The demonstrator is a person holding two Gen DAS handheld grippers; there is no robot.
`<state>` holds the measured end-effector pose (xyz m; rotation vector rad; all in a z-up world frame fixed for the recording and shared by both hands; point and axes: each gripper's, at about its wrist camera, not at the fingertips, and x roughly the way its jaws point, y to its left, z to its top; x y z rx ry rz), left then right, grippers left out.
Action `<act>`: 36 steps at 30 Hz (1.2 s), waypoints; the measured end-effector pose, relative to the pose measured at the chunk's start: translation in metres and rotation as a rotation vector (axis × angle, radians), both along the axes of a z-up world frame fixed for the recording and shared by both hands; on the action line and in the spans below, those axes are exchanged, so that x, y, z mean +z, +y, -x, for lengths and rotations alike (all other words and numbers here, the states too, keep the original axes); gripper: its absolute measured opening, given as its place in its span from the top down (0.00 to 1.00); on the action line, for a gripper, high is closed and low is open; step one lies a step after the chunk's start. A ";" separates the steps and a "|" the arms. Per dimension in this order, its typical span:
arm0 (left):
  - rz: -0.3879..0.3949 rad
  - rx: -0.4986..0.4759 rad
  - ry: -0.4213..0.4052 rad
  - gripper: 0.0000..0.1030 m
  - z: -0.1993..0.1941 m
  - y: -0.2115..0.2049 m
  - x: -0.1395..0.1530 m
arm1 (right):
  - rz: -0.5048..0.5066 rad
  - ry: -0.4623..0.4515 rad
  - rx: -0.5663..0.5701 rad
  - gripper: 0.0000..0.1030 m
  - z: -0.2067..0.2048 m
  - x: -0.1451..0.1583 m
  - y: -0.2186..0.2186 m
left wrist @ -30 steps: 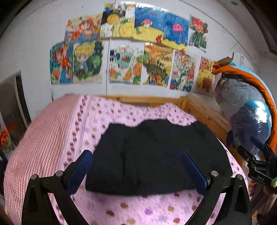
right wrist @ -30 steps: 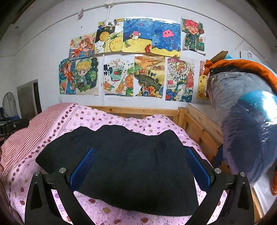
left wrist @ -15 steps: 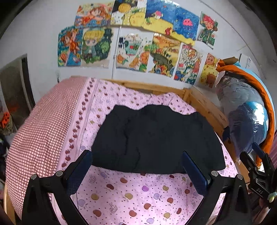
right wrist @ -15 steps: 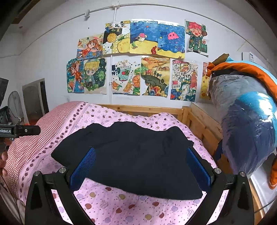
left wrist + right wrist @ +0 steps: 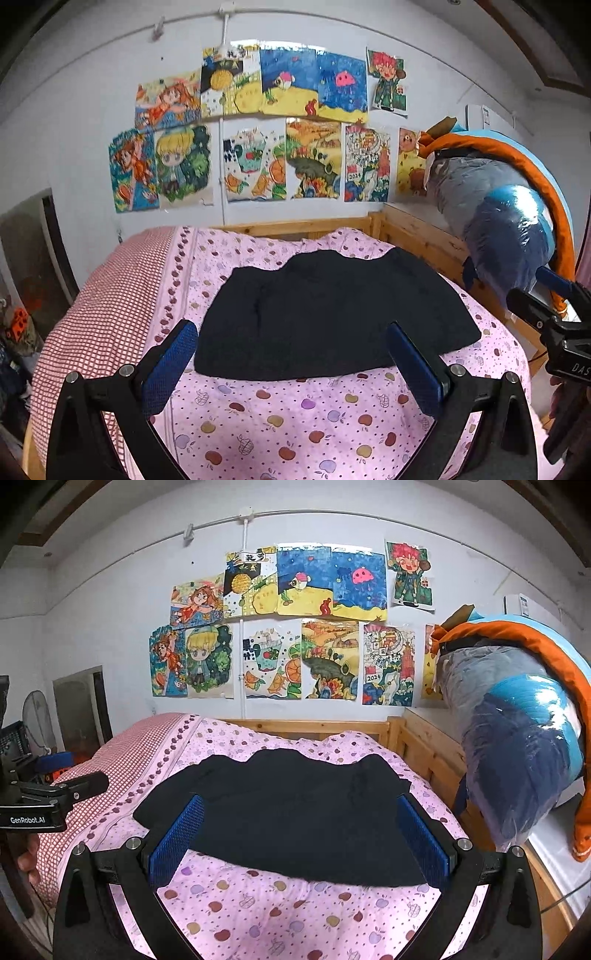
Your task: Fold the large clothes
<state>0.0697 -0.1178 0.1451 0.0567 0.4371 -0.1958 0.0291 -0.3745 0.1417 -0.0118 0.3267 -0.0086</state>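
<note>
A black garment lies folded into a flat, roughly rectangular shape on the pink apple-print bedcover; it also shows in the right wrist view. My left gripper is open and empty, held above the near part of the bed, short of the garment's near edge. My right gripper is open and empty, also back from the garment. The right gripper's body shows at the right edge of the left wrist view; the left gripper's body shows at the left edge of the right wrist view.
A wooden bed frame runs along the far and right sides. Bagged bedding in blue and orange is stacked at the right. A red checked cover lies on the bed's left. Children's drawings hang on the wall.
Both grippers have pulled back and up from the garment, which now lies farther away with more bedcover showing in front. The garment has not moved.
</note>
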 end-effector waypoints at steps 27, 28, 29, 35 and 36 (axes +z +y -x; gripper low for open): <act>-0.002 0.029 -0.079 0.00 0.086 0.024 -0.029 | -0.036 -0.013 -0.081 0.02 0.093 -0.043 0.007; -0.003 0.029 -0.078 0.00 0.087 0.024 -0.031 | -0.040 -0.011 -0.084 0.02 0.094 -0.045 0.006; -0.006 0.031 -0.077 0.00 0.087 0.024 -0.033 | -0.047 -0.010 -0.092 0.02 0.095 -0.049 0.004; 0.002 0.047 -0.063 0.00 0.085 0.026 -0.048 | -0.044 0.015 -0.126 0.02 0.096 -0.065 0.001; -0.001 0.060 -0.072 0.00 0.085 0.025 -0.052 | -0.044 0.015 -0.129 0.02 0.096 -0.067 0.000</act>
